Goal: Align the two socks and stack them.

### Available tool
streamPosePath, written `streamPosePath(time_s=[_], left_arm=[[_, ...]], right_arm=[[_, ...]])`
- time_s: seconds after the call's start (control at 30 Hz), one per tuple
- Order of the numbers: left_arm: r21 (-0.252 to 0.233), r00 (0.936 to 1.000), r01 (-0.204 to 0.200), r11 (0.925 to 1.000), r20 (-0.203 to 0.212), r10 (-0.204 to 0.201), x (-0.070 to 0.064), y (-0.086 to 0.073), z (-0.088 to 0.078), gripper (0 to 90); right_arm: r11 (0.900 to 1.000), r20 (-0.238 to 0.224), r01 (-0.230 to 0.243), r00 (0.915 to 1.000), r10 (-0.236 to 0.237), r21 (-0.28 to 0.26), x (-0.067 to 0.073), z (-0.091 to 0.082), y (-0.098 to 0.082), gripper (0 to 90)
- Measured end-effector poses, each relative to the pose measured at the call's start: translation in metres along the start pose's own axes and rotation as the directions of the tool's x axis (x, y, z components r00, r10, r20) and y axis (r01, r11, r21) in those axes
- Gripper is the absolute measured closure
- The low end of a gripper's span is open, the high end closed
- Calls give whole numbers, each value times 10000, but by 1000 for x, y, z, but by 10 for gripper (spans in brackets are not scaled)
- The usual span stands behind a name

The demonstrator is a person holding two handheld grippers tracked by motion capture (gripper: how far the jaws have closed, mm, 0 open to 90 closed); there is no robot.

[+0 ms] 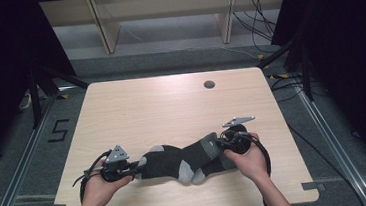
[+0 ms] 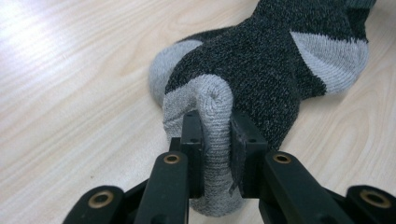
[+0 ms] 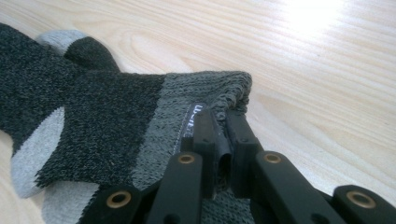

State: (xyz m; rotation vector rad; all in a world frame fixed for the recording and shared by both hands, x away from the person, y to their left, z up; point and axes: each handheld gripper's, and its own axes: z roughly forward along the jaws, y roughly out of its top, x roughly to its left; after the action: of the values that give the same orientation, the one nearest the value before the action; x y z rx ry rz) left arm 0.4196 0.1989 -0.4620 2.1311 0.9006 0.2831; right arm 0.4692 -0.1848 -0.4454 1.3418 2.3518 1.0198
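Both tongs clamped on dark socks (image 1: 186,160) (overlapping), bare table (image 1: 171,109) around

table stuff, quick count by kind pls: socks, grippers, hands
socks: 2, dark grey with light grey toes and heels, overlapping
grippers: 2, left gripper shut on a light grey toe, right gripper shut on a cuff
hands: 2, left hand, right hand
total: 6

A black figure "5" on the grey floor (image 1: 59,130) left of the table (image 1: 171,104).
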Motion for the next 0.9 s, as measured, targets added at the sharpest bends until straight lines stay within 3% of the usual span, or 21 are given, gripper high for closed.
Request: streamPosePath(time_s=[0.1, 0.13, 0.17, 0.2, 0.23, 0.3, 0.33, 0.43, 0.5, 0.53, 0.6, 0.67, 0.7, 0.73, 0.83, 0.9], left_arm=[[-125, 10000, -43, 9999, 8, 43, 0, 3, -2, 767], [-215, 10000, 49, 9998, 0, -49, -1, 5, -3, 767], [-208, 10000, -16, 9998, 11, 16, 0, 6, -4, 767], [-380, 10000, 35, 9993, 46, -33, 0, 8, -4, 767], [-316, 10000, -29, 9995, 18, 30, 0, 9, -6, 767], [-348, 10000, -75, 9994, 17, 76, 1, 13, -8, 767], [-384, 10000, -77, 9992, -23, 76, 0, 15, -9, 767], [-487, 9998, -221, 9986, -6, 221, 1, 22, -11, 767], [-513, 9996, -283, 9983, 12, 284, 0, 26, -11, 767], [-509, 9994, -336, 9981, -5, 336, 0, 28, -12, 767], [-485, 9994, -338, 9983, 94, 343, -1, 31, -11, 767], [-462, 9990, -404, 9981, 152, 412, -2, 34, -9, 767], [-460, 9986, -473, 9978, 220, 483, -1, 34, -8, 767], [-455, 9986, -464, 9979, 247, 476, -2, 36, -6, 767], [-383, 9982, -496, 9980, 313, 508, -3, 38, -1, 767], [-311, 9974, -611, 9976, 370, 622, -3, 40, 3, 766]], right_arm=[[9999, 63, 60, 10000, -61, 122, 1, -7, 1, 849], [9996, -32, 262, 9997, -262, -113, -1, -6, 1, 849], [9999, 78, 65, 9999, -66, 96, 1, -11, 2, 848], [9997, 26, 238, 9997, -238, 18, 0, -12, 2, 849], [9998, 4, -181, 9998, 181, 51, 3, -14, 2, 849], [9998, 49, 2, 10000, -1, -204, 3, -16, 3, 848], [9996, 20, -220, 9998, 219, 170, 4, -21, 4, 848], [9996, -139, -268, 9995, 267, -42, 5, -28, 3, 848], [9999, 80, 23, 10000, -22, -139, 4, -33, 3, 848], [9998, -7, -154, 9999, 154, -121, 5, -34, 2, 848], [9994, 134, -26, 9999, 31, -350, 4, -38, 1, 847], [9997, -69, -49, 10000, 48, -239, 1, -43, 0, 847], [9997, 177, -217, 9996, 219, -106, 2, -46, -1, 847], [9998, 144, 34, 9999, -32, -177, -1, -46, -1, 847], [9996, 157, -262, 9995, 264, -140, -3, -51, -4, 847], [9997, 246, -204, 9995, 207, -137, -5, -53, -7, 847]])
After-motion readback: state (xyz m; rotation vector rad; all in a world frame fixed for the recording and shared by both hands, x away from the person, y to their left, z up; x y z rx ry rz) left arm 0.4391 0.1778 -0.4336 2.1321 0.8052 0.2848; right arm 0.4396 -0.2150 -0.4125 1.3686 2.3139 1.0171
